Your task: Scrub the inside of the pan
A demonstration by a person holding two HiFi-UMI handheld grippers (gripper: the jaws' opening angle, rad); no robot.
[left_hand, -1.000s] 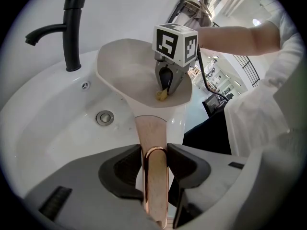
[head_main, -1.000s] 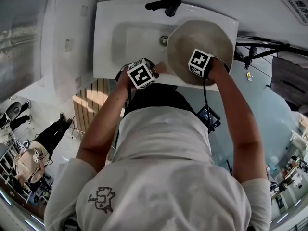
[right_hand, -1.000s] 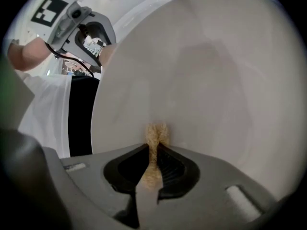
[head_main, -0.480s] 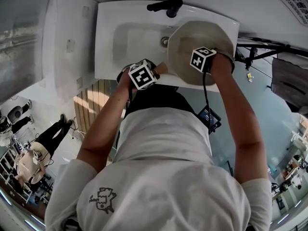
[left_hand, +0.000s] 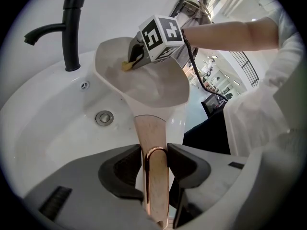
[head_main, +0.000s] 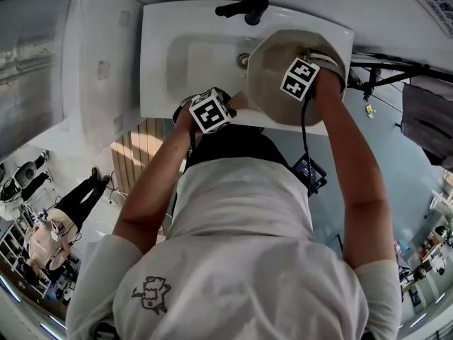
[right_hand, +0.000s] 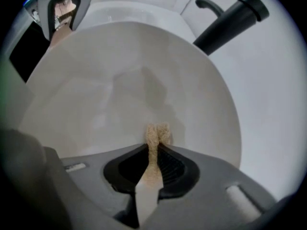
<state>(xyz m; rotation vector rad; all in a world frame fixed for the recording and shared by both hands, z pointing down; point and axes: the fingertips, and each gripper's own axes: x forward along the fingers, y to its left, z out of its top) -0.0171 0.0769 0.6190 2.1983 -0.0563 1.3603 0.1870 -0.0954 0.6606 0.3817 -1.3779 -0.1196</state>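
pan (head_main: 272, 83) is held tilted over the right part of the white sink (head_main: 191, 62). its copper-coloured handle (left_hand: 149, 128) is clamped by the left gripper (left_hand: 154, 159); the jaws are kept partly apart by the handle's width, with pads pressed on both sides. the handle's near end is cut off at the bottom edge of the left gripper view. right gripper (right_hand: 156, 150) is placed inside the pan, its jaws drawn almost together on a thin tan sponge (right_hand: 157, 132). the sponge tip is laid against the pale inner surface; the rest is hidden between the pads. in the head view the sponge and both sets of jaws are hidden under the grippers themselves. black faucet (head_main: 244, 8) is seen behind the basin, drain (left_hand: 104, 117) left of the pan. whether the pan's underside rests on the sink rim cannot be told. people (head_main: 56, 225) at the head view's lower left are too small to make out.
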